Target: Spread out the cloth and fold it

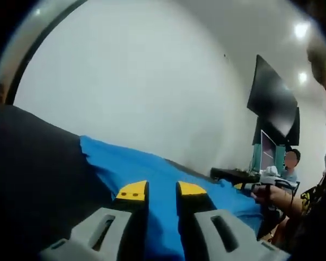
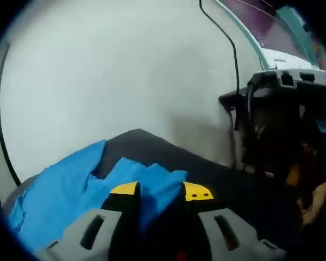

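Note:
A bright blue cloth (image 1: 125, 163) stretches across the left gripper view, from a black tabletop (image 1: 32, 168) towards the right. My left gripper (image 1: 162, 190), with yellow-tipped jaws, is shut on the cloth's near edge. At the far end a hand (image 1: 274, 197) holds my right gripper (image 1: 233, 175) against the cloth. In the right gripper view the cloth (image 2: 60, 190) lies rumpled to the left on the black table (image 2: 217, 174). One corner of it sits between the jaws of my right gripper (image 2: 161, 190).
A white wall stands behind the table. A dark monitor (image 1: 271, 95) hangs at the right, and a person is near it. In the right gripper view, dark equipment (image 2: 282, 119) and a black cable (image 2: 228, 38) stand at the table's right end.

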`<action>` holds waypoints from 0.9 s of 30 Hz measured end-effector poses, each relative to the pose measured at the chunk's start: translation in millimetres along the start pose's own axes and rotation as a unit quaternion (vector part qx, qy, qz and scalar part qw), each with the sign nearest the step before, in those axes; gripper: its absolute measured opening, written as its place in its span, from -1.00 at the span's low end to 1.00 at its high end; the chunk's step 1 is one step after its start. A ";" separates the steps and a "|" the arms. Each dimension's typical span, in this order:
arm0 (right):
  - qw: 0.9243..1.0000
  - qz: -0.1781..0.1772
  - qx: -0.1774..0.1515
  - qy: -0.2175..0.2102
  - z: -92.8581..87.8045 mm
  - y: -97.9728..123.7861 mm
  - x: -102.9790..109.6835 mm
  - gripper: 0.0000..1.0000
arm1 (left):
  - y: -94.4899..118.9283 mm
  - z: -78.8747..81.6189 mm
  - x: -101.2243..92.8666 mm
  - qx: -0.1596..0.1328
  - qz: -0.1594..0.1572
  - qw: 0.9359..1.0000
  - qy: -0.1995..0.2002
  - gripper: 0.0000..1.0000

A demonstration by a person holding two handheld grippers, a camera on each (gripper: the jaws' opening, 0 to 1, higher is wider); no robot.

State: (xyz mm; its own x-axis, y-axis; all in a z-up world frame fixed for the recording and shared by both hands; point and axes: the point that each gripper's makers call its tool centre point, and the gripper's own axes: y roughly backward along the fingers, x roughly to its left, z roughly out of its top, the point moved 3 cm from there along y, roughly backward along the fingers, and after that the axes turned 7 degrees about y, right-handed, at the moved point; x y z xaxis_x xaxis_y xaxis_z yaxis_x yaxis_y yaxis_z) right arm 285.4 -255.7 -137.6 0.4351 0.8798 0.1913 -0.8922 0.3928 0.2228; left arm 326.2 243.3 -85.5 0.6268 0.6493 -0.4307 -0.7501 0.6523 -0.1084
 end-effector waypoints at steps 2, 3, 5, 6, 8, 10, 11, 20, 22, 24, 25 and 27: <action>1.000 -0.007 -0.005 -0.001 1.7 -3.6 -3.2 -0.53 | -0.5 -0.6 -0.6 0.001 -0.001 1.000 -0.002 -0.53; 1.000 -0.011 -0.005 0.001 1.6 -6.9 -5.4 -0.60 | -0.8 -1.1 -1.3 0.002 -0.003 1.000 -0.003 -0.53; 1.000 -0.011 -0.005 -0.021 1.9 -10.3 -8.6 -1.00 | -0.9 -1.7 -2.3 0.003 -0.004 1.000 -0.006 -0.53; 1.000 -0.006 -0.001 -0.018 1.3 -10.7 -6.3 -1.00 | -0.8 -1.9 -2.6 0.003 -0.005 1.000 -0.008 -0.53; 0.999 0.038 -0.025 -0.023 12.0 -8.3 6.7 -1.00 | 0.1 -1.9 -3.2 0.002 -0.007 1.000 -0.010 -0.53; 0.996 0.072 -0.052 -0.028 24.6 -1.2 21.8 -1.00 | 1.4 -1.4 -3.4 0.000 -0.008 1.000 -0.010 -0.53; 0.991 0.110 -0.067 -0.027 33.4 4.4 36.2 -1.00 | 1.9 -0.7 -3.3 -0.003 -0.009 1.000 -0.009 -0.53; 0.895 0.403 -0.068 0.181 21.6 97.9 170.4 -1.00 | 1.7 0.9 -1.4 -0.007 -0.006 1.000 -0.006 -0.53; 0.872 0.435 -0.018 0.225 -16.3 111.9 185.8 -1.00 | 1.5 0.7 -1.5 -0.007 -0.004 1.000 -0.008 -0.53; 0.842 0.448 0.035 0.299 -60.8 118.8 189.7 -0.98 | 1.6 0.7 -1.3 -0.007 -0.003 1.000 -0.008 -0.53; 0.833 0.439 0.051 0.332 -78.2 118.3 187.6 -0.95 | 1.7 0.6 -1.3 -0.007 -0.002 1.000 -0.008 -0.53; 0.849 0.422 -0.017 0.316 -68.6 121.0 192.9 -0.91 | 1.8 0.2 -1.6 -0.006 -0.003 1.000 -0.009 -0.53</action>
State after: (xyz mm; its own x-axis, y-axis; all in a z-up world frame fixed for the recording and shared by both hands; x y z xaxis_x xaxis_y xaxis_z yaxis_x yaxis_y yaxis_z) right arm 253.1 -20.1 -139.3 -0.5040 0.8154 -0.2848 -0.8616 -0.4518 0.2314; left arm 324.0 243.5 -84.9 0.6341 0.6527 -0.4146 -0.7492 0.6512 -0.1207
